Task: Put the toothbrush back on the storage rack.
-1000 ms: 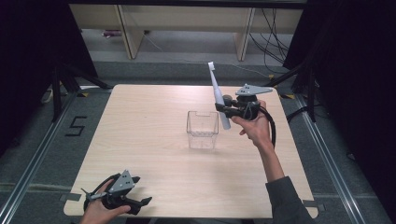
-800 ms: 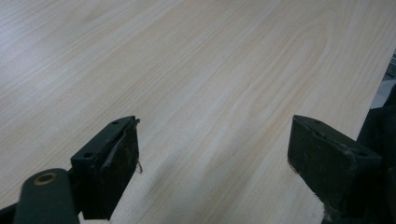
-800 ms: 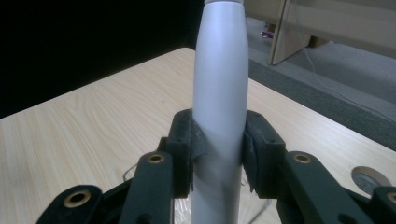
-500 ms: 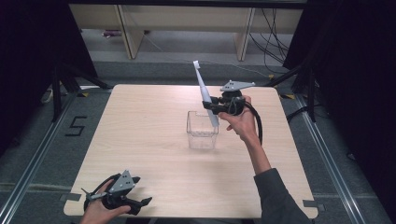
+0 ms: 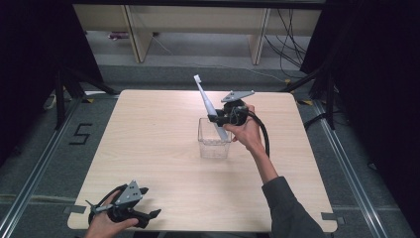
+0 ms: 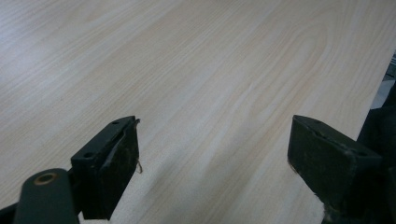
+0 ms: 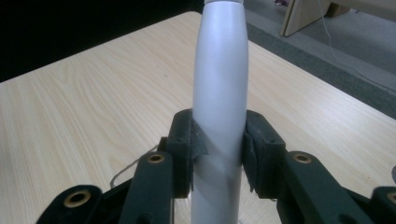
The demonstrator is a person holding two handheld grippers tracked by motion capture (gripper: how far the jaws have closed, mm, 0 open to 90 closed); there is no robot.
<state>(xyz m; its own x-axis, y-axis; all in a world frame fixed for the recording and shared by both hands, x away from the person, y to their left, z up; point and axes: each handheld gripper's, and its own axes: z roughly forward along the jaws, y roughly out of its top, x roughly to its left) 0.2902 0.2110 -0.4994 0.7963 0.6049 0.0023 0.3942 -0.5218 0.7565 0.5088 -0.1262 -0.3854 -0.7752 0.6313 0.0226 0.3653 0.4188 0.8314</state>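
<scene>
Toothbrush (image 5: 212, 110) steeply tilted (head up-left), clamped in right hand-held gripper (image 5: 221, 117)

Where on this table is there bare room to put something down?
Nearly everywhere: the table is bare left of the clear container and between it and the left gripper. Crowded only at the container, where the right gripper holds an electric toothbrush.

Right tool (image 7: 218, 156) clamped around a white toothbrush handle (image 7: 219, 93) above the wooden table (image 7: 70, 121).
</scene>
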